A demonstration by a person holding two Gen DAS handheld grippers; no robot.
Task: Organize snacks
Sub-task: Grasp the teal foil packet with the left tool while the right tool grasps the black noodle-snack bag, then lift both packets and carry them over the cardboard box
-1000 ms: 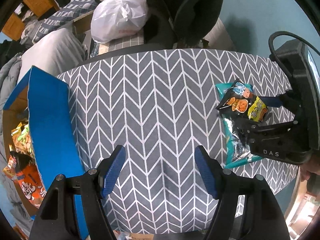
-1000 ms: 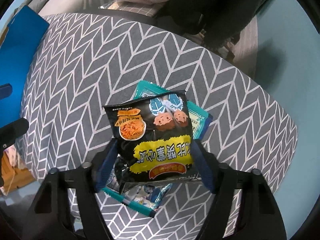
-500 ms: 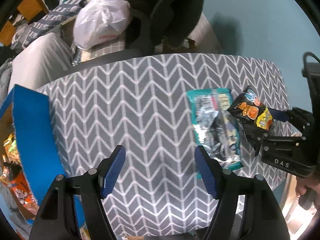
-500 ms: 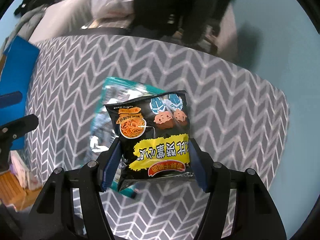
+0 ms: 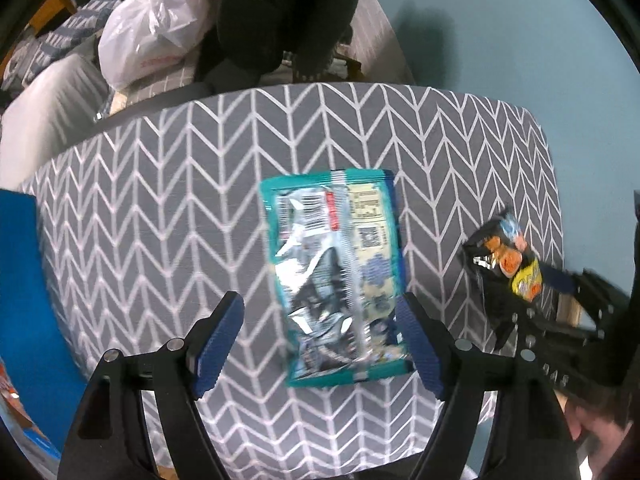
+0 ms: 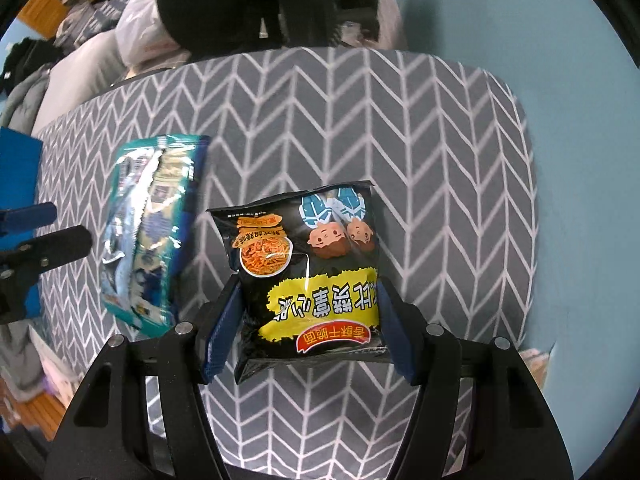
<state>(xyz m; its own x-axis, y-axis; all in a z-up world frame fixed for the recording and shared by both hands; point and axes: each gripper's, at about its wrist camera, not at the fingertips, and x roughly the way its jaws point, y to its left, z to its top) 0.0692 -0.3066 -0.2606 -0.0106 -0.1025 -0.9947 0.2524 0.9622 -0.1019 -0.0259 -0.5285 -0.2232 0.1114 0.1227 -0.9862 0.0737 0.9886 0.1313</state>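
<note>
My right gripper point(image 6: 308, 320) is shut on a black and yellow noodle snack bag point(image 6: 308, 256), lifted above the grey chevron table point(image 6: 440, 152); the same bag point(image 5: 508, 260) shows at the right of the left wrist view. A teal snack bag point(image 5: 340, 272) lies flat on the table point(image 5: 160, 200), also seen as the teal bag point(image 6: 148, 228) left of the held one. My left gripper point(image 5: 320, 340) hovers above it, jaws opening, with the bag's lower half between the fingers and the pads not pressing it.
A blue box flap point(image 5: 28, 300) stands at the table's left edge, with orange packets below it. Behind the table are a dark chair point(image 5: 288, 12), a white plastic bag point(image 5: 152, 28) and bedding. A teal wall point(image 5: 500, 32) lies to the right.
The right gripper carried the black bag off the teal bag toward the table's right side. The left gripper moved right until it hangs over the teal bag, its jaws wider.
</note>
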